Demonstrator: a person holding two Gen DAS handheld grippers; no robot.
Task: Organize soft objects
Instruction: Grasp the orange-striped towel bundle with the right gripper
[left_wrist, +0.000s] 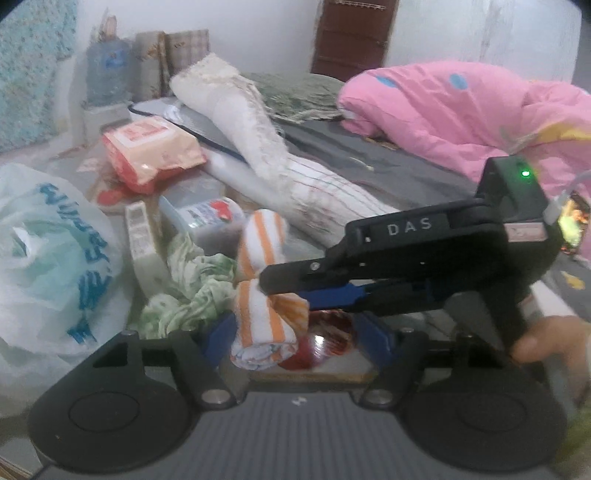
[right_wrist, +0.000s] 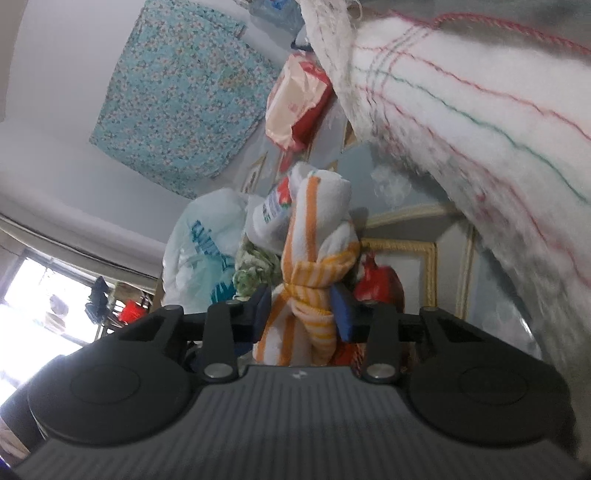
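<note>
An orange-and-white striped towel (left_wrist: 260, 295), knotted in the middle, hangs above the cluttered bed. My right gripper (left_wrist: 286, 291) reaches in from the right and is shut on its knot. In the right wrist view the towel (right_wrist: 314, 266) sits pinched between my right gripper's (right_wrist: 303, 306) blue pads. My left gripper (left_wrist: 295, 341) is open just below the towel's lower end, its blue pads on either side, not touching it. A crumpled green-and-white cloth (left_wrist: 192, 291) lies left of the towel.
A white plastic bag (left_wrist: 48, 258) sits at the left. A long rolled white blanket (left_wrist: 288, 162) crosses the bed, with a pink quilt (left_wrist: 461, 110) behind. An orange packet (left_wrist: 147, 151), a tissue pack (left_wrist: 207, 214) and a red item (left_wrist: 321, 343) lie around.
</note>
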